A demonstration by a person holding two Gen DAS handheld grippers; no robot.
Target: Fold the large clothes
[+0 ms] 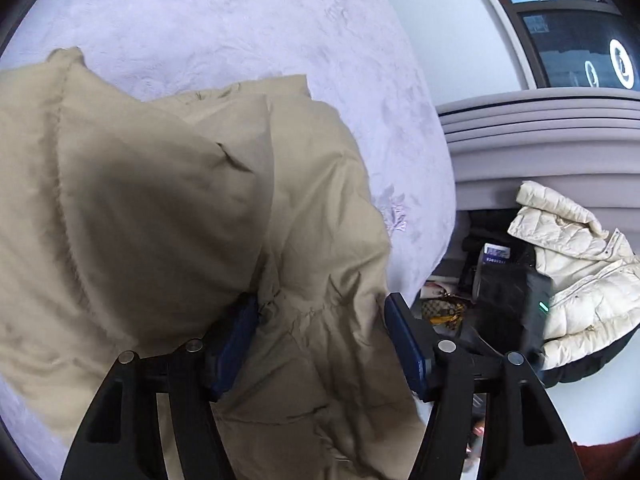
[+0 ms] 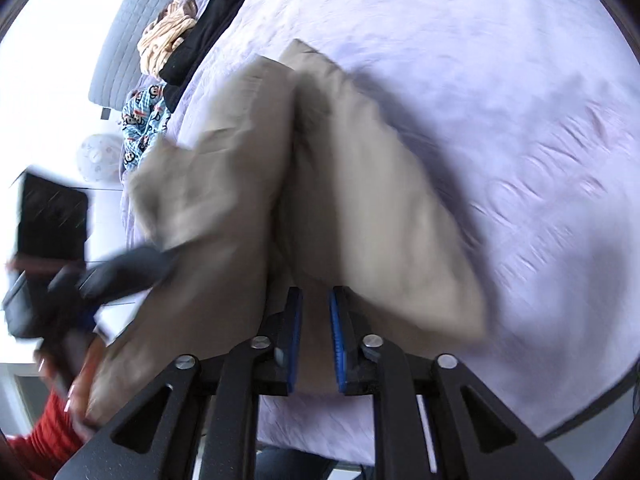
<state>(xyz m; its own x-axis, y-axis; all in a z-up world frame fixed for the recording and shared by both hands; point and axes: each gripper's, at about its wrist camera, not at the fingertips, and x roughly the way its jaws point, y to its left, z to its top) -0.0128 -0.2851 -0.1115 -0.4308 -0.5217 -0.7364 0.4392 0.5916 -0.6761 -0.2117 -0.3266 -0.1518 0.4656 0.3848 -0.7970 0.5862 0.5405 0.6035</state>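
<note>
- Two sets of tongs worked over one landmark, the lavender quilted bedspread (image 1: 248, 12), on which the big beige padded coat (image 1: 168, 184) lay bunched and doubled over itself, likely mid-fold.
- Left tongs (image 1: 320, 344) stood apart, the coat's cloth running between the blue pads (image 1: 404, 344) without being pinched; a spread that wide suggests the fold had been let go onto the bedspread.
- Right tongs (image 2: 314, 344) were only narrowly apart, with beige cloth lying in the gap; blur hid whether the pads pressed it, so I cannot tell if it was gripped.
- Seen from the right wrist, the coat (image 2: 320, 184) formed two puffed lobes with a crease between, resting on the bedspread (image 2: 500, 100), probably a fold line being set.
- Off the bedspread's edge sat a cream quilted jacket (image 1: 576, 272), apart from the coat, perhaps waiting its turn.
- Along the bedspread's far edge lay a black garment (image 2: 216, 20) and a blue cartoon-print cloth (image 2: 144, 120), clear of the folding space.
</note>
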